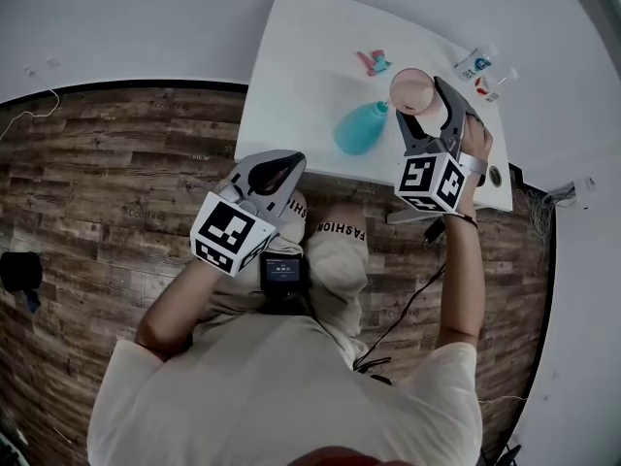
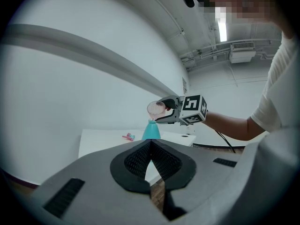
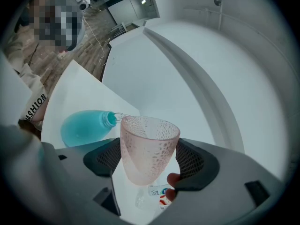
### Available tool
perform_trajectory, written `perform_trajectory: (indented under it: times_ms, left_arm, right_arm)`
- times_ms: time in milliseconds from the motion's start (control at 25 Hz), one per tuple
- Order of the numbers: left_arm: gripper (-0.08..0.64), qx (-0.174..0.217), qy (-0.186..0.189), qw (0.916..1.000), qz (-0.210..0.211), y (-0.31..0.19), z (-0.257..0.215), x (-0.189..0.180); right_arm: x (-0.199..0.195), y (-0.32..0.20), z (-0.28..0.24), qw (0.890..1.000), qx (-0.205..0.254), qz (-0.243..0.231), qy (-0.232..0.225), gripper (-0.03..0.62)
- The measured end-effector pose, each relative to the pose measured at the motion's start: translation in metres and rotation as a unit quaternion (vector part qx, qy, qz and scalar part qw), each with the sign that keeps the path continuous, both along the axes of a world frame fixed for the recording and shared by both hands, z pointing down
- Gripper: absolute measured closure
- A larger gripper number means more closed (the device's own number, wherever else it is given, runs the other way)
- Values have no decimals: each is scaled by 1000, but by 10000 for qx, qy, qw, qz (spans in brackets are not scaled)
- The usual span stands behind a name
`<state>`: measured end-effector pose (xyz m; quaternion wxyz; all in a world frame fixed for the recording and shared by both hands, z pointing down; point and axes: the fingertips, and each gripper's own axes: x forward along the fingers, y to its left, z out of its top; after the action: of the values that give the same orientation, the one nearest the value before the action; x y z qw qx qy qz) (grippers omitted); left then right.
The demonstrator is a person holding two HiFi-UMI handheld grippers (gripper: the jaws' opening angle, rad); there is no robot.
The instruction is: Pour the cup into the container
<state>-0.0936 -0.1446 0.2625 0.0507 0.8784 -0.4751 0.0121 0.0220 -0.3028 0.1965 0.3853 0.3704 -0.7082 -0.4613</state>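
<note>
The white rectangular counter [image 1: 291, 76] carries the teal, round-bellied plastic container [image 1: 359, 130], which stands upright near its front edge, narrow neck on top. The right gripper [image 1: 423, 105] holds the pink, dimpled, translucent cup [image 3: 147, 146] just above that neck, its jaws pinching the cup's lower body from both sides. The cup is tipped with its rim close to the container's mouth, and a thin thread of clear liquid seems to run from rim to mouth. The left gripper [image 2: 151, 149] hangs off the counter above the person's lap, jaws pressed together on nothing. The pouring step looks under way. The next move calls for tilting the cup further while holding the rim over that small opening, since a slight drift would spill onto the counter
</note>
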Motion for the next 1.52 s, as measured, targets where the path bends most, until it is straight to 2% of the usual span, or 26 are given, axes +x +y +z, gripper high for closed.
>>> perform_trajectory:
  times_ms: [1520]
  left_arm:
    - [548, -69, 25, 10000, -32, 0, 5, -1]
  right_arm:
    - [2, -2, -10, 9979, 593, 58, 257, 222]
